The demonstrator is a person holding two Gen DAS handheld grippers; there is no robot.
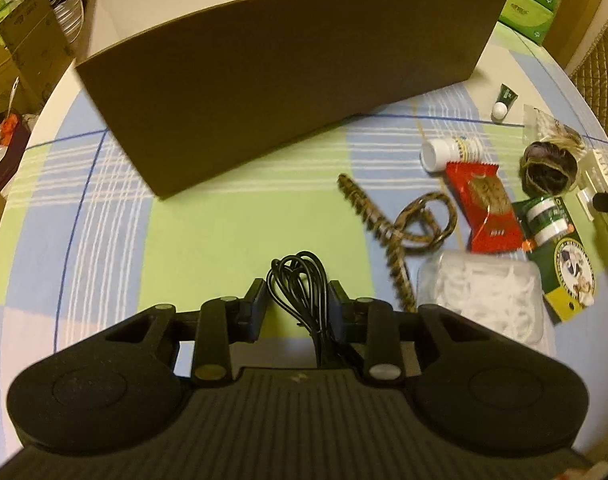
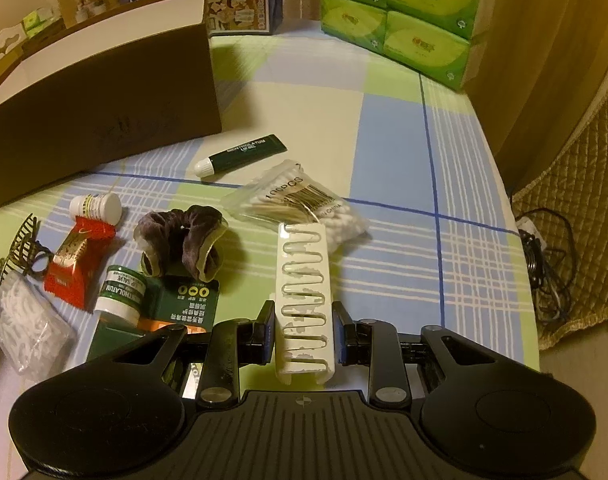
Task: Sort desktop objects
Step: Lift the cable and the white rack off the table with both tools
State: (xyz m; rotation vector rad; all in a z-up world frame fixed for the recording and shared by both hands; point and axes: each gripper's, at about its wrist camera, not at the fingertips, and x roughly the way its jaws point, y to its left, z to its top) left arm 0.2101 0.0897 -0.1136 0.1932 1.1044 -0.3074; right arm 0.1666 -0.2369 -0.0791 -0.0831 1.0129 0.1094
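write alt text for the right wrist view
The right gripper has its jaws shut on a white hair clip over a checked tablecloth. Ahead lie a cotton swab bag, scrunchie and dark green tube; a brown box sits left.

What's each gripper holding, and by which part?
Left gripper: coiled black cable, gripped around the bundle's middle. Right gripper: white hair claw clip, gripped across its sides near the lower end.
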